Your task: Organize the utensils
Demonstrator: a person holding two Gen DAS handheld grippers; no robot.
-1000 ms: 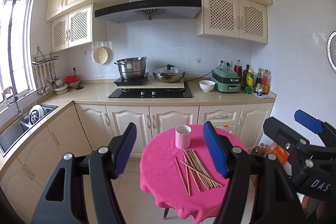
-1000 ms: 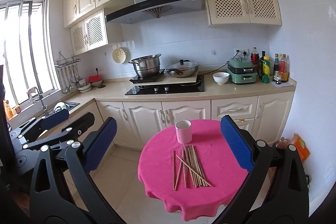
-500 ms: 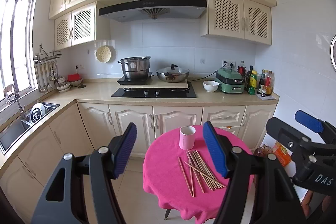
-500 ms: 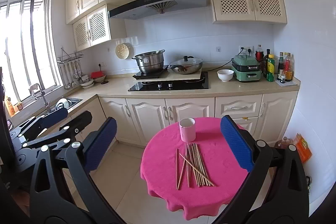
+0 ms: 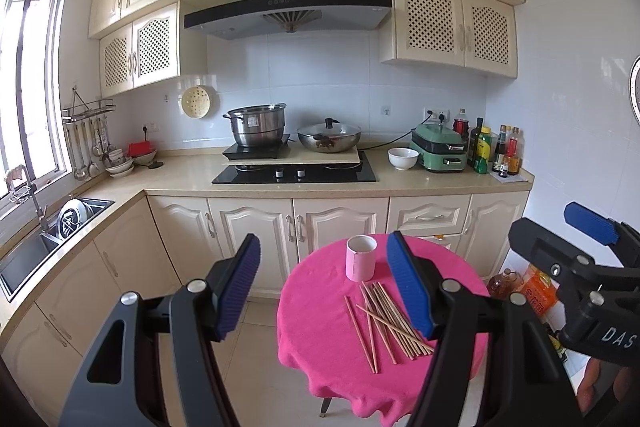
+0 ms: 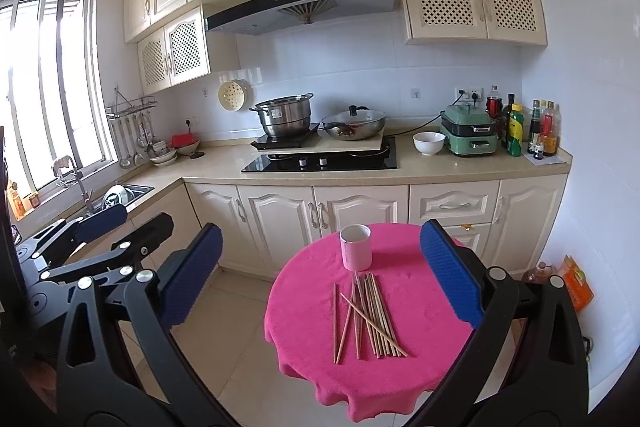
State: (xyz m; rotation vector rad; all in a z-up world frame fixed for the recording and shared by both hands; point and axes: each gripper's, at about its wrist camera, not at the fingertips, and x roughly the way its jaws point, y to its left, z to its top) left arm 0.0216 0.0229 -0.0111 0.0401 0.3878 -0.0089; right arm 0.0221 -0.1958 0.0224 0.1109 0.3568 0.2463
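Note:
Several wooden chopsticks (image 5: 384,319) (image 6: 368,311) lie loose in a crossed pile on a round table under a pink cloth (image 5: 320,327) (image 6: 304,307). A pink cup (image 5: 361,259) (image 6: 355,247) stands upright just behind them, and nothing shows inside it. My left gripper (image 5: 324,239) hovers open, well short of the table, with nothing between its blue pads. Beside it my right gripper (image 6: 320,227) is open and empty at about the same distance. Each gripper shows at the edge of the other's view: the right gripper (image 5: 588,223) and the left gripper (image 6: 104,219).
Cream cabinets and an L-shaped counter (image 5: 180,183) run behind the table, with a hob, pot, wok, bowl (image 5: 403,158) and bottles. A sink (image 5: 48,235) lies at the left. A bottle and an orange bag (image 6: 576,283) sit on the floor by the right wall.
The scene has drifted very slightly rightward in both views. Both grippers stay open, and the chopsticks and cup have not moved.

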